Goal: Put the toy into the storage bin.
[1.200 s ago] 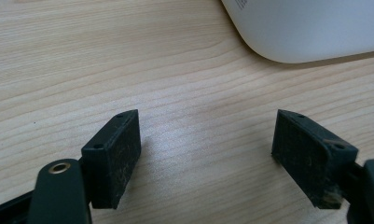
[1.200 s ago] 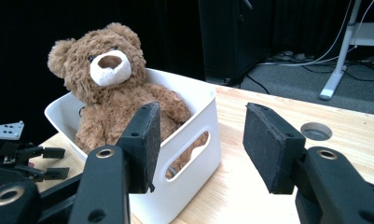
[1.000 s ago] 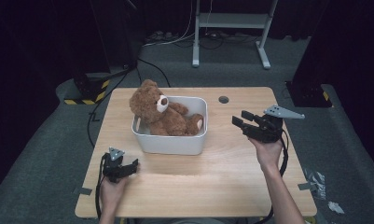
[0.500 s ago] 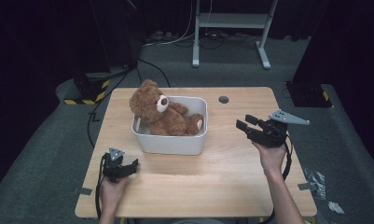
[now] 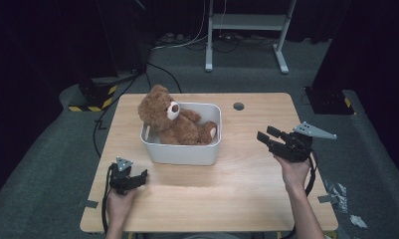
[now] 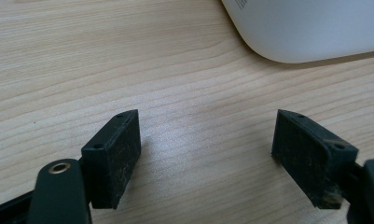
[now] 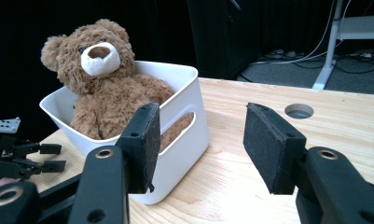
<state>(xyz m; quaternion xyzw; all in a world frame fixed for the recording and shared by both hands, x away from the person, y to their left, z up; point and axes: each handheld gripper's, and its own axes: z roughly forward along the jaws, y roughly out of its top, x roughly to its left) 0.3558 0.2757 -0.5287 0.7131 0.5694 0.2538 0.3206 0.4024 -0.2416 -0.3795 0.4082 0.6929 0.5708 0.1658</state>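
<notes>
A brown teddy bear sits in a white bin at the table's middle, head toward the far left corner of the bin. My left gripper rests low at the front left, short of the bin, held by a hand. In the left gripper view it stands open over bare wood, with the bin's corner ahead. To the bin's right, above the table, my right gripper points at the bin. In its own view it is open and empty, facing the bear and the bin.
The wooden table has a round cable hole behind the bin, seen as the hole in the right gripper view. Grey floor surrounds the table, with a white stand and cables at the back and paper scraps at the right.
My right gripper has drifted a little toward the near edge and lower, jaws unchanged. The left gripper, the bear and the bin have not moved.
</notes>
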